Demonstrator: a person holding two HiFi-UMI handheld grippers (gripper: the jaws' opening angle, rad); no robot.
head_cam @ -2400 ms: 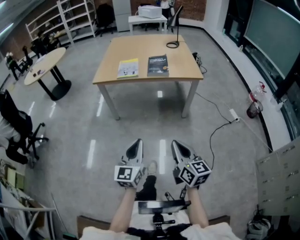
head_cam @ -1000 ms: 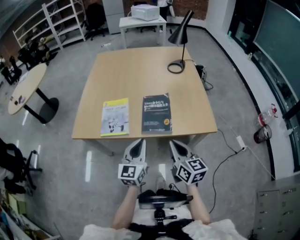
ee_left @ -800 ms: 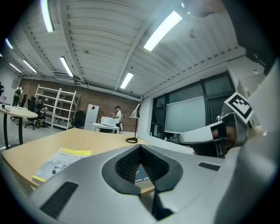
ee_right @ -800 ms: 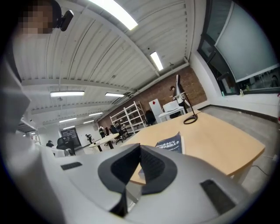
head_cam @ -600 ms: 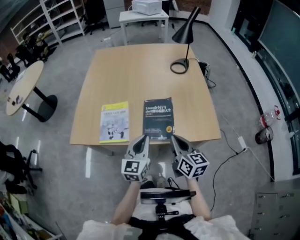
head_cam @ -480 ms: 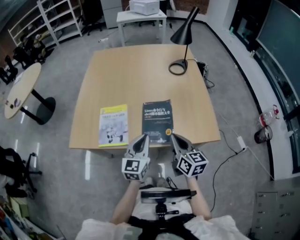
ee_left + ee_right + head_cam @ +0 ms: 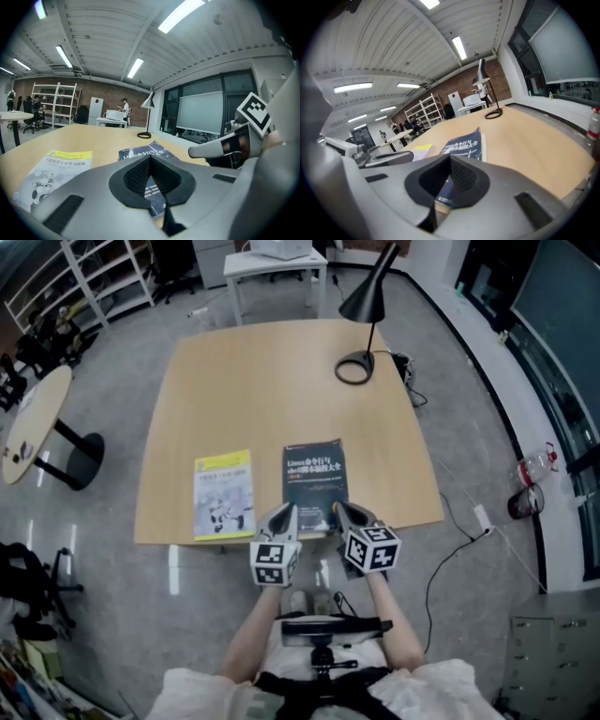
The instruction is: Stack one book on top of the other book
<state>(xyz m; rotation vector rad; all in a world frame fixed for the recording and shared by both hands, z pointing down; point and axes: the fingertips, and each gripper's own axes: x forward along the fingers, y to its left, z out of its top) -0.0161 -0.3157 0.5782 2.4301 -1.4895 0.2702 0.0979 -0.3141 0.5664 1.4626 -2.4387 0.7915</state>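
2 books lie flat on the wooden table point(image 7: 281, 381), close to its near edge: the dark book point(image 7: 315, 479) and, just left of the dark book but apart from it, the yellow book point(image 7: 224, 493). The left gripper point(image 7: 287, 514) is at the dark book's near-left corner, the right gripper point(image 7: 341, 511) at its near-right corner. Both grippers' jaws are pressed together with nothing between them, pointing across the dark book.

A black desk lamp point(image 7: 367, 296) stands near the far right corner of the square light-wood table point(image 7: 272, 381). A round pale table point(image 7: 33, 423) stands well apart to its left.
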